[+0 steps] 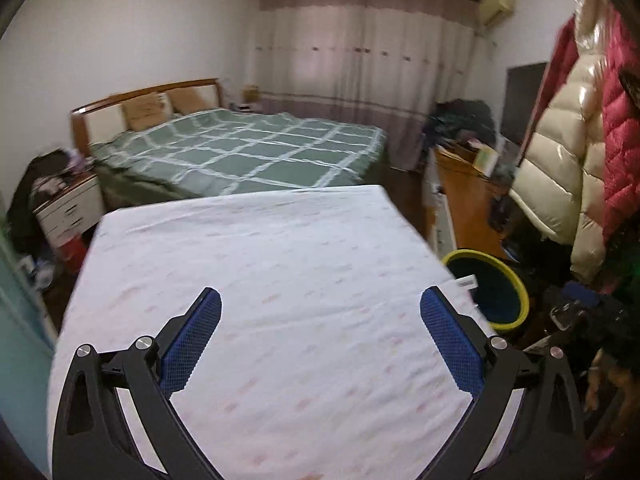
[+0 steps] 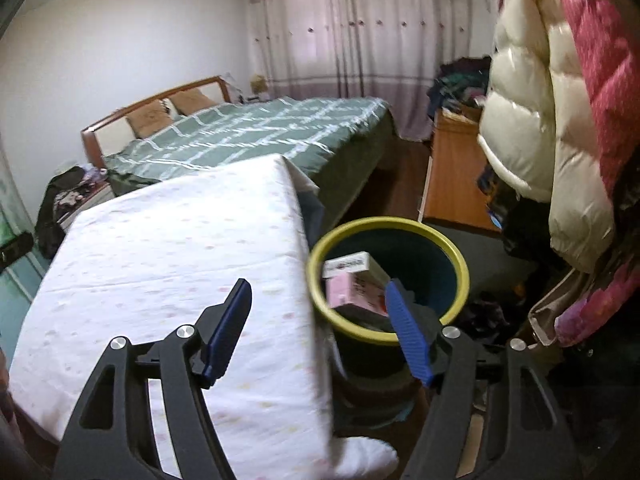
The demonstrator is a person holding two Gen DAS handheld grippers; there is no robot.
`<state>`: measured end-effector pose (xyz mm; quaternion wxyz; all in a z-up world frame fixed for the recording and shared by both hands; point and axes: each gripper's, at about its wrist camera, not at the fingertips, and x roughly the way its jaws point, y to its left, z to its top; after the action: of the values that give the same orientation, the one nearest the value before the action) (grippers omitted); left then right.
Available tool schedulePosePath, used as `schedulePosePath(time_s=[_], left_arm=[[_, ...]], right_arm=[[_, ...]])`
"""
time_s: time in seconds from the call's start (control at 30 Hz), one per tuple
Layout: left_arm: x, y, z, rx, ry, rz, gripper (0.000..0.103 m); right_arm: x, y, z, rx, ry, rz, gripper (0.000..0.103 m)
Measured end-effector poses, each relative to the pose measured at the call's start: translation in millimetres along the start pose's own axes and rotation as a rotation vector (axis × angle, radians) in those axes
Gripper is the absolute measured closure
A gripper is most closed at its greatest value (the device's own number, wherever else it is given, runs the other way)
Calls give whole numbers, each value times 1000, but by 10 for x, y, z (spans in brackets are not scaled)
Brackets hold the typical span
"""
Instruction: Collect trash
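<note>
Bedroom w/ white-sheeted table [image 1: 260, 280], bin [image 2: 400, 332] beside; both hand-held grippers [image 1: 320, 344] [image 2: 320, 328] apart, empty.

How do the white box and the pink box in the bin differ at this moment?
The white box is white with a dark printed band; the pink box is pale pink with reddish print. The white box lies above and further back, the pink box below it and nearer, partly hidden behind a finger of the right tongs. Both lie tilted inside the yellow-rimmed bin.
</note>
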<state>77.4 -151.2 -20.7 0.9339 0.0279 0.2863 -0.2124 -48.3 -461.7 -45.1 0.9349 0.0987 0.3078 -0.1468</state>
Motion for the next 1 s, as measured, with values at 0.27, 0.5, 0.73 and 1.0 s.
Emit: schedulePosePath(time_s=[0.27, 0.5, 0.73, 1.0], left_arm=[[-768, 617, -437, -119, -86, 123, 5], [-1068, 805, -480, -148, -124, 179, 5], [-1037, 769, -493, -134, -102, 178, 5], [-976, 717, -478, -129, -99, 170, 5]], right_arm=[[-554, 409, -92, -66, -88, 25, 33], [-682, 515, -92, -77, -124, -10, 32], [-668, 560, -92, -94, -123, -28, 31], [-658, 568, -93, -91, -123, -26, 31]])
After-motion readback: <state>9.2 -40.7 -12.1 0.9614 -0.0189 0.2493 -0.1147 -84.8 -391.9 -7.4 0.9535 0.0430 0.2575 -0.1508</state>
